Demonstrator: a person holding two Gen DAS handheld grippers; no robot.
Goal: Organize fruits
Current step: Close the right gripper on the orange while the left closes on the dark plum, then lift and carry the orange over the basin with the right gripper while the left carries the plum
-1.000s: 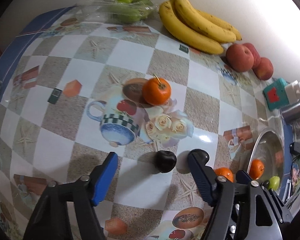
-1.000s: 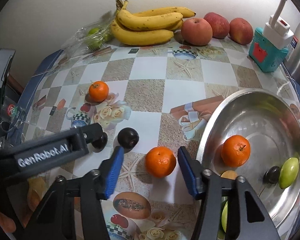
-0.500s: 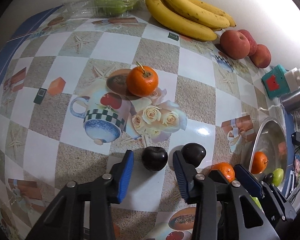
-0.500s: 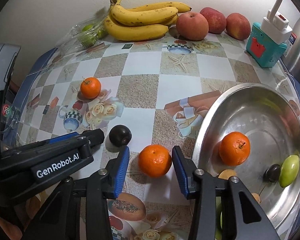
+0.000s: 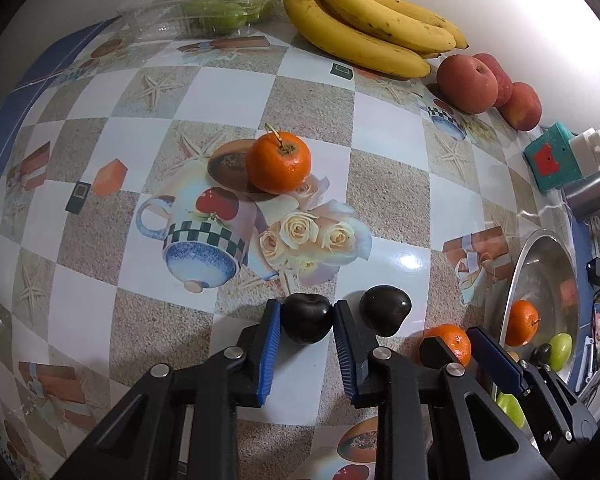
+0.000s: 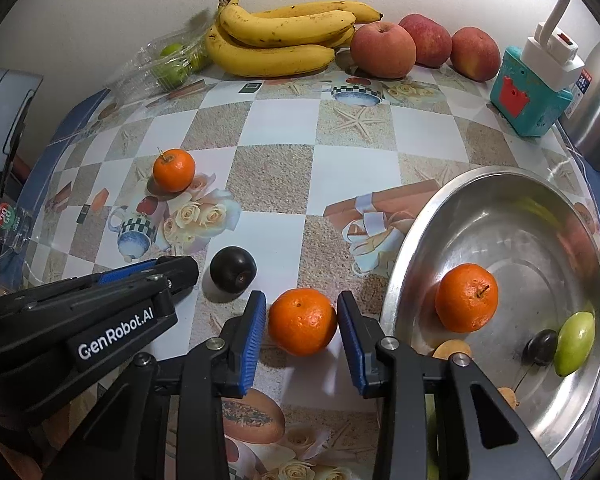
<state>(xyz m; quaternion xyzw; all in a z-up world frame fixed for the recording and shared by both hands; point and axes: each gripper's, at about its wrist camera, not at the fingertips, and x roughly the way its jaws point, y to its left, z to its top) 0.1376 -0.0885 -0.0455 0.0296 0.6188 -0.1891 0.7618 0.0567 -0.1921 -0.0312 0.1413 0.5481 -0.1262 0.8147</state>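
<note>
My left gripper (image 5: pixel 306 320) is shut on a dark plum (image 5: pixel 307 319) that rests on the patterned tablecloth. A second dark plum (image 5: pixel 385 309) lies just to its right, also in the right wrist view (image 6: pixel 233 269). My right gripper (image 6: pixel 302 326) is shut on an orange (image 6: pixel 302 321) on the table, beside the steel bowl (image 6: pixel 432 208). The bowl holds another orange (image 6: pixel 466 297), a green fruit (image 6: pixel 574 343) and a small dark plum (image 6: pixel 539 347). A third orange (image 5: pixel 279 162) sits further back on the cloth.
Bananas (image 6: pixel 278 42), three red apples (image 6: pixel 382 50) and a clear pack of green fruit (image 6: pixel 168 66) line the wall at the back. A teal box with a white plug (image 6: pixel 530 92) stands at the back right. A metal pot (image 6: pixel 598 96) is beyond it.
Both grippers have moved forward and closed: the left jaws now press the near plum, the right jaws now press the orange. The fruits remain on the table.
</note>
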